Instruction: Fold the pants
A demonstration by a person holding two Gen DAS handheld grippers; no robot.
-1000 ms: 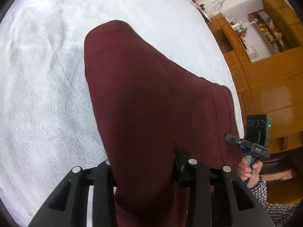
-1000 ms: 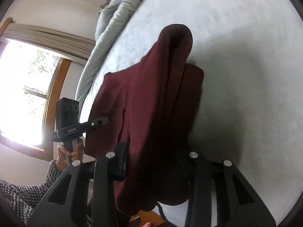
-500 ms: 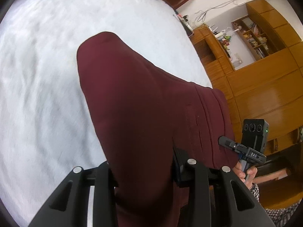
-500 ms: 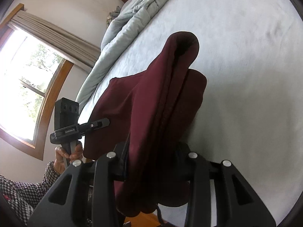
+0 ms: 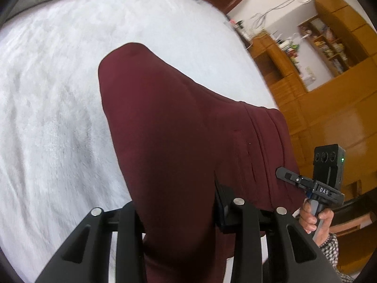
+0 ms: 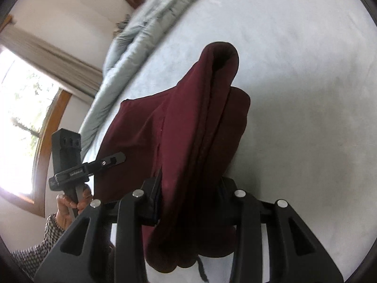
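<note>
Daylight floods in through the window (image 6: 21,122), which is blown out to white. Fisheye bending and black vignetting mark every edge. Slight motion blur softens the bedding (image 5: 47,94).

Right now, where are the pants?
The maroon pants hang between both claws, left claw and right claw, above the white bed, with the grey duvet beyond.

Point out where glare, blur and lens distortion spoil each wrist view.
Left wrist view: the fisheye bends the white fleecy bed cover into a dome, its pile smeared by motion blur; the wooden cabinets are soft. Right wrist view: the window is blown out white, the dark maroon pants lose fold detail in shadow, and the corners vignette black.
</note>
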